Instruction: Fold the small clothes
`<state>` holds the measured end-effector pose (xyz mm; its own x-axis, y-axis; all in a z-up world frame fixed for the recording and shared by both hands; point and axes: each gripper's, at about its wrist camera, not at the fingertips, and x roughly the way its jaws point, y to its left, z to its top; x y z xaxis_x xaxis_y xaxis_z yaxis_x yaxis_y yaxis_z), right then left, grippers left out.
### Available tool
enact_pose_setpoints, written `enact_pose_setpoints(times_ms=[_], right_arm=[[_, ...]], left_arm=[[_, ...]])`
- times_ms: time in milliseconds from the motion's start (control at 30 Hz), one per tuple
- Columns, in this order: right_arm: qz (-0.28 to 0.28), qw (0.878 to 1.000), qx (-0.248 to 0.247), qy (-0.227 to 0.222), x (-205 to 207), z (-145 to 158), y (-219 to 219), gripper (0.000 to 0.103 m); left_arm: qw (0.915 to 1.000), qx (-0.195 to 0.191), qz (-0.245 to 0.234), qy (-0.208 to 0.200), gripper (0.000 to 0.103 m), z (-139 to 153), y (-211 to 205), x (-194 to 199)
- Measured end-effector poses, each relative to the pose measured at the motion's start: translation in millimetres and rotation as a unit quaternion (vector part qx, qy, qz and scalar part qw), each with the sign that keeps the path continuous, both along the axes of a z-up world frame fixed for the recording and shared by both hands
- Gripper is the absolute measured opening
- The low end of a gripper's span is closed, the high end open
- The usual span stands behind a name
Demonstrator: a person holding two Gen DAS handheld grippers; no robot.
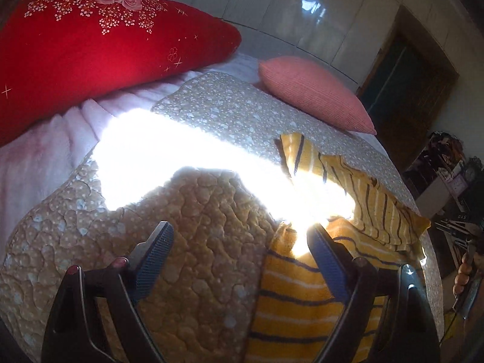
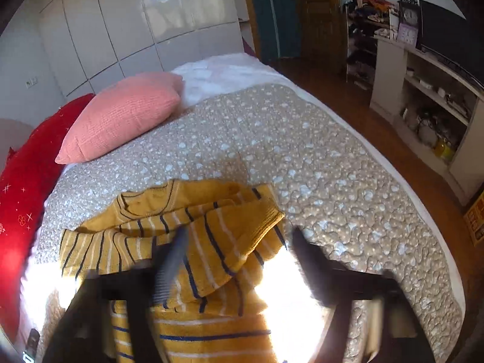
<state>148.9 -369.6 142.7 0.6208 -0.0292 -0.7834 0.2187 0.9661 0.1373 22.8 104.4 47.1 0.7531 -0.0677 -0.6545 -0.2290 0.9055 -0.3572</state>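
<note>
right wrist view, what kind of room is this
Most likely a home bedroom. A bed with a quilted cover fills the view, with a pink pillow and a red pillow on it, glossy white wardrobe doors behind, and a striped yellow sweater lying on the cover under both open grippers.

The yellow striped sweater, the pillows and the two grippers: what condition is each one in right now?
Yellow knitted sweater with dark and white stripes: crumpled, partly folded over itself, lying on the quilt.
Beige quilted bedspread: spread flat over the bed.
Pink knitted pillow: lying tilted on the bed.
Red floral pillow: resting beside the quilt.
Left gripper: open, holding nothing.
Right gripper: open, blurred, above the sweater.
</note>
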Motion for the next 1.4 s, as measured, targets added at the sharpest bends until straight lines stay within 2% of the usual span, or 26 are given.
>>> enact_pose_setpoints(times_ms=[67,133,167,200,267,367,467,567,633,767,867,933,1000,1100,1167,1267,1333,1400], right_arm=[[0.016,1.0,0.023,0.005,5,-12,4,0.013],[0.008,0.999,0.05,0.02,13,-30,5,0.013],[0.003,0.997,0.064,0.035,18,-41,3,0.013],[-0.002,0.996,0.072,0.059,25,-56,3,0.018],[-0.003,0.991,0.067,0.116,37,-87,5,0.022],[0.008,0.998,0.014,0.064,25,-69,24,0.022],[0.079,0.997,-0.017,0.011,4,-40,64,0.022],[0.164,0.987,0.006,0.002,-2,-28,112,0.022],[0.213,0.976,0.037,0.017,1,-33,149,0.022],[0.26,0.962,0.056,0.064,17,-71,226,0.022],[0.303,0.937,0.107,0.133,24,-114,276,0.025],[0.303,0.94,0.098,0.12,21,-114,286,0.029],[0.311,0.935,0.12,0.118,16,-108,281,0.034],[0.301,0.941,0.118,0.097,-11,-92,242,0.034],[0.302,0.946,0.093,0.077,-40,-81,212,0.035],[0.286,0.956,0.027,0.065,-88,-76,160,0.042],[0.262,0.962,-0.008,0.072,-120,-82,118,0.045],[0.233,0.968,-0.019,0.096,-147,-94,71,0.045]], left_arm=[[1.0,-0.004,-0.003,0.004,0.089,-1,1,0],[0.9999,-0.006,0.001,0.015,0.089,-4,3,2],[0.9997,-0.011,0.002,0.021,0.089,-7,5,4],[0.9994,-0.019,0.001,0.03,0.089,-11,8,6],[0.9976,-0.05,-0.007,0.048,0.089,-20,14,11],[0.9919,-0.106,-0.021,0.066,0.089,-32,23,17],[0.9902,-0.118,-0.024,0.071,0.089,-35,26,18],[0.9899,-0.119,-0.025,0.073,0.088,-36,25,19],[0.9892,-0.127,-0.024,0.07,0.088,-34,28,19],[0.9871,-0.148,-0.017,0.06,0.088,-32,40,17],[0.9881,-0.144,-0.01,0.053,0.088,-29,45,14],[0.9886,-0.141,-0.01,0.054,0.088,-28,46,13],[0.9881,-0.142,-0.013,0.058,0.088,-29,46,14],[0.9893,-0.131,-0.013,0.063,0.088,-31,41,15],[0.9914,-0.113,-0.01,0.065,0.088,-30,35,15],[0.9921,-0.094,-0.024,0.08,0.088,-33,22,16],[0.9917,-0.079,-0.03,0.097,0.088,-35,11,15],[0.9912,-0.069,-0.043,0.104,0.088,-36,-1,7]])
